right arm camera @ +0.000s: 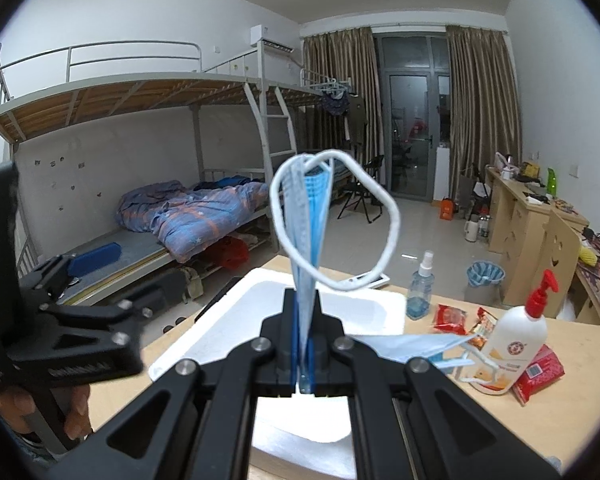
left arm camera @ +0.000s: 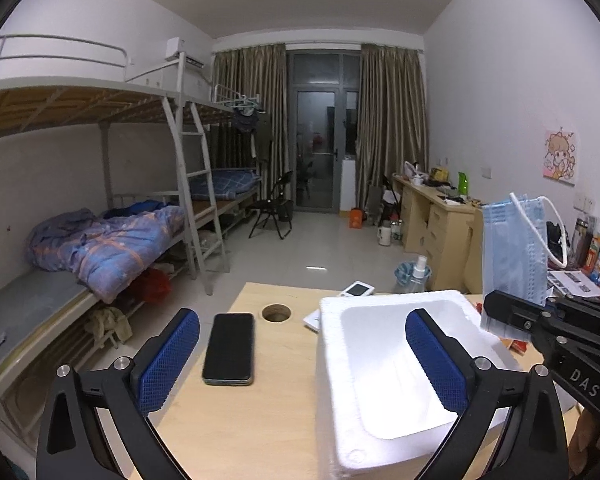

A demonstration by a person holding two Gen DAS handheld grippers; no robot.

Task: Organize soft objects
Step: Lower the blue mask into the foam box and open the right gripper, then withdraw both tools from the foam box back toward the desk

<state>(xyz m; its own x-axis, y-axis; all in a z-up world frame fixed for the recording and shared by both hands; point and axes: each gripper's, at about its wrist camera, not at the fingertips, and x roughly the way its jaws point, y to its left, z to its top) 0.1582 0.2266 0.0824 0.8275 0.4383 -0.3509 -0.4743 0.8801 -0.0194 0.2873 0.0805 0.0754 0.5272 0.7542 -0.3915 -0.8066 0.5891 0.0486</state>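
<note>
My right gripper is shut on a stack of folded blue face masks, held upright with a white ear loop hanging free, above a white foam box. In the left wrist view the same masks stand in the right gripper over the box's right rim. My left gripper is open and empty, its blue pads straddling the left side of the box. Another blue mask lies on the wooden table to the right of the box.
A black phone lies left of the box, near a round cable hole. To the right stand a white pump bottle, a spray bottle and red packets. A hand holds the left gripper's handle.
</note>
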